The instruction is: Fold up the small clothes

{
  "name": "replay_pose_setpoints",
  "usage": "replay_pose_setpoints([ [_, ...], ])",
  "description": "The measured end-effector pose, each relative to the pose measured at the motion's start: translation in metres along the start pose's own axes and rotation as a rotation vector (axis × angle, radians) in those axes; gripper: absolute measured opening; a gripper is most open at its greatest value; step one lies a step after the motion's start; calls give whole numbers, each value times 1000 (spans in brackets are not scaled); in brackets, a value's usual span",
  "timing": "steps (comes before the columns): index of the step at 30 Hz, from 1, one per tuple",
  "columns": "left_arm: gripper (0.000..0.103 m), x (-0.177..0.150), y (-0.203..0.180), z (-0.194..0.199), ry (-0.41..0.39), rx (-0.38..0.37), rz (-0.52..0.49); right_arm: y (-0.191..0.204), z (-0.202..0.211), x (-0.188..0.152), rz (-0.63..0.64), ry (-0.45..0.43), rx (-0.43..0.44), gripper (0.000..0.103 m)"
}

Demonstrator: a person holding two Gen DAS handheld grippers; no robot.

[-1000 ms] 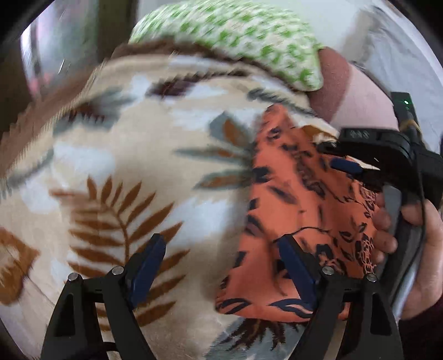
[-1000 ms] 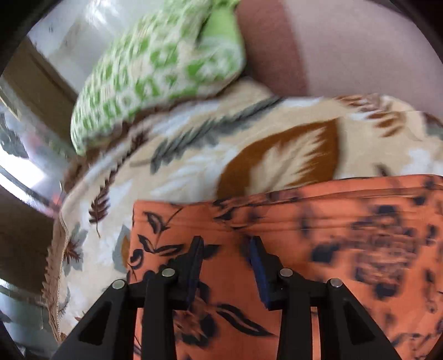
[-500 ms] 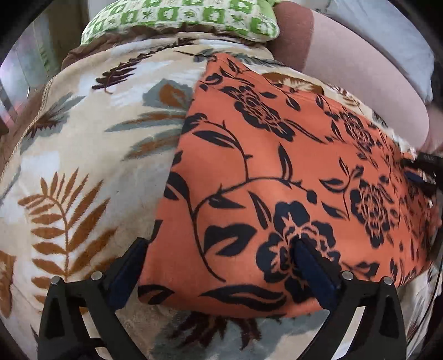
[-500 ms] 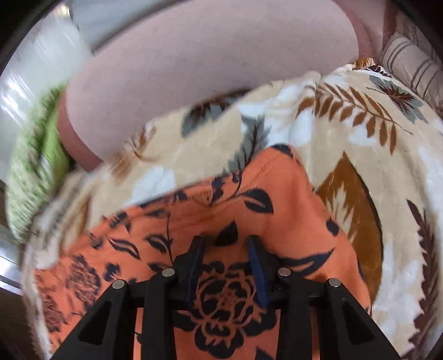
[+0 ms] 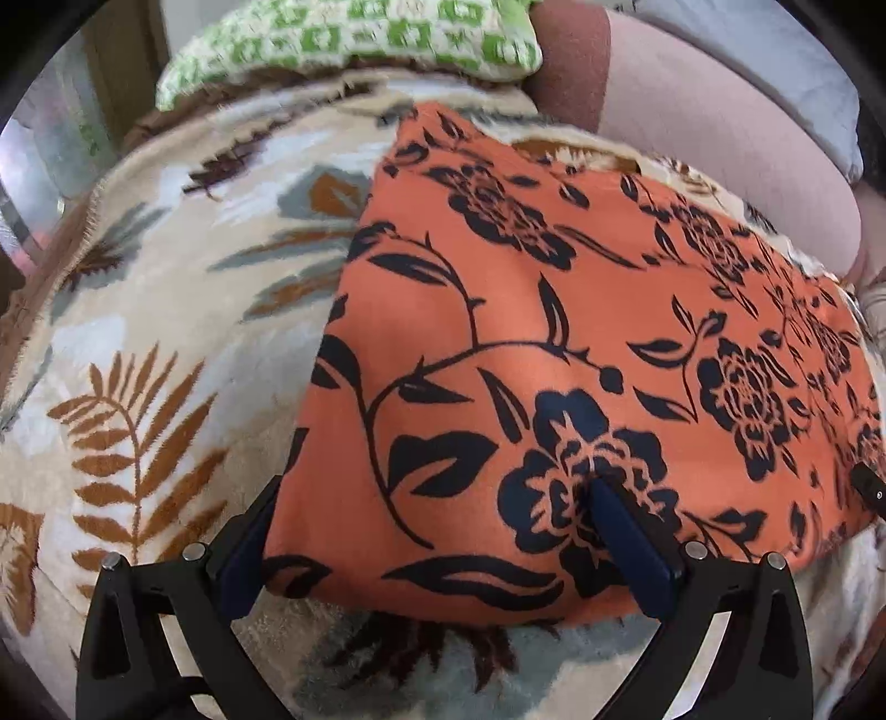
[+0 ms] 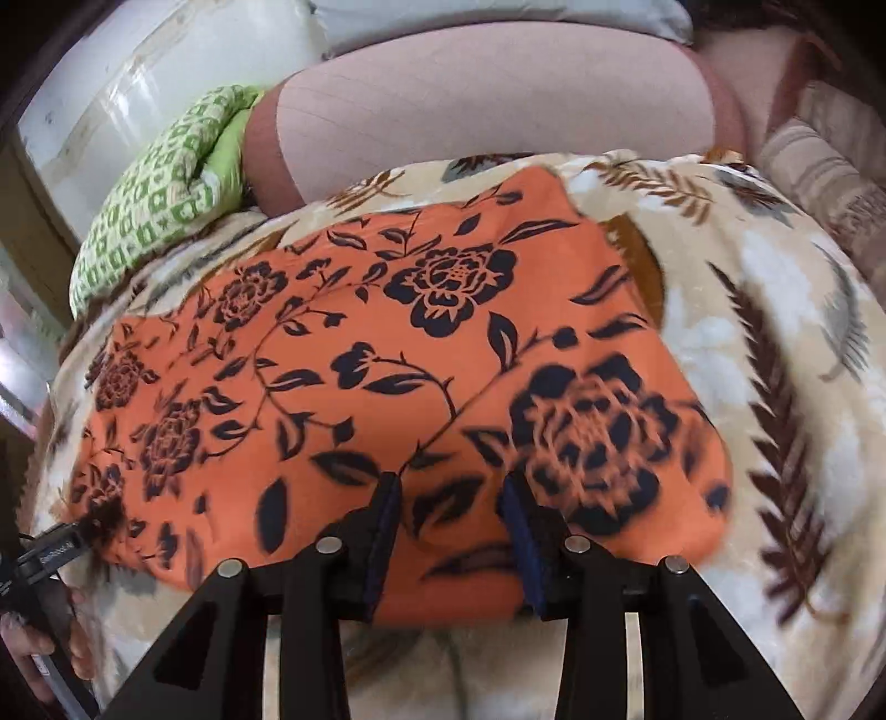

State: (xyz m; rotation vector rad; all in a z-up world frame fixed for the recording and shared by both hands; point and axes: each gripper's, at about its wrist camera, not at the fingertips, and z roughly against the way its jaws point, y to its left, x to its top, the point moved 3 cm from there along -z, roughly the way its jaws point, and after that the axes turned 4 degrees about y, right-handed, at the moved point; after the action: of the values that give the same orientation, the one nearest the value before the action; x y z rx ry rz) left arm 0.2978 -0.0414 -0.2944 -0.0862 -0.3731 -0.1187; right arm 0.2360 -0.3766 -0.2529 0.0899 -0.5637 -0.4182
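Note:
An orange cloth with black flowers (image 5: pixel 554 343) lies spread flat on a leaf-patterned blanket (image 5: pixel 166 332). My left gripper (image 5: pixel 432 531) is open wide at the cloth's near left corner, one finger beside the edge and one finger resting on the cloth. My right gripper (image 6: pixel 448 531) is open, jaws fairly close together, with both fingers over the near edge of the same cloth (image 6: pixel 387 360). The left gripper's tip shows at the cloth's left corner in the right wrist view (image 6: pixel 61 545).
A green-and-white pillow (image 5: pixel 354 44) lies at the far end of the blanket, and shows in the right wrist view (image 6: pixel 160 188). A pink bolster (image 6: pixel 487 105) runs along the back. A striped cushion (image 6: pixel 819 166) sits at the right.
The cloth went from bunched and held up to spread flat on the blanket. The right gripper's jaws have opened and let go of the cloth's edge. Both grippers sit at its near edge.

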Motion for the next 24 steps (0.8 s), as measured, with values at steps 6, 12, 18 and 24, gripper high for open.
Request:
replay_pose_setpoints([
  [6,103,-9,2,26,-90,25,43,8,5,-15,-53,-33,121,55],
  [12,103,-11,-15,9,-50,122,-27,7,3,-18,-108,3,170,55],
  [18,103,-9,-38,40,-178,194,-105,4,40,-18,-121,-76,237,55],
  [24,103,-11,-56,72,-298,145,-129,-2,54,-29,-187,-61,284,55],
])
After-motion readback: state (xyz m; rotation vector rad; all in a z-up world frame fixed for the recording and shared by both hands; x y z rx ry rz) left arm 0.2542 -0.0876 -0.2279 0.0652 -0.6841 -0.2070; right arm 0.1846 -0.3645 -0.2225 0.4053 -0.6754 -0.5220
